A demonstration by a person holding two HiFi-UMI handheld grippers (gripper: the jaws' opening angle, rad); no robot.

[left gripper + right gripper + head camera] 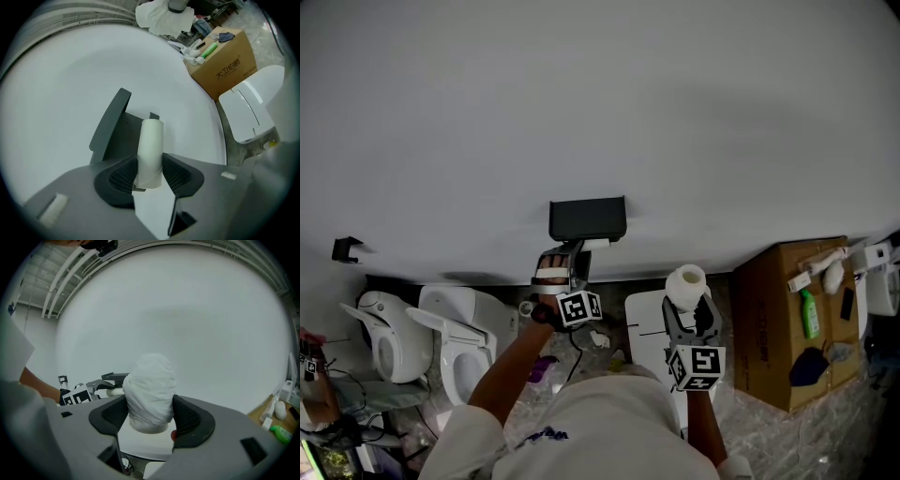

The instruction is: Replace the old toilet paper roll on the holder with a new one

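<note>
Right gripper [150, 414] clamps the plump new roll [151, 389] upright between its pads, while the left gripper [149, 174] pinches the thin old roll [151, 143] at the dark wall holder [110, 126].

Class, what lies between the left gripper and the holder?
The old roll, in the left gripper, before the holder; seen in the left gripper view.

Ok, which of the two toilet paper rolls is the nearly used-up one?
The thin roll in the left gripper, up at the black holder. It is a slim tube; the fat roll in the right gripper is bulky with paper.
</note>
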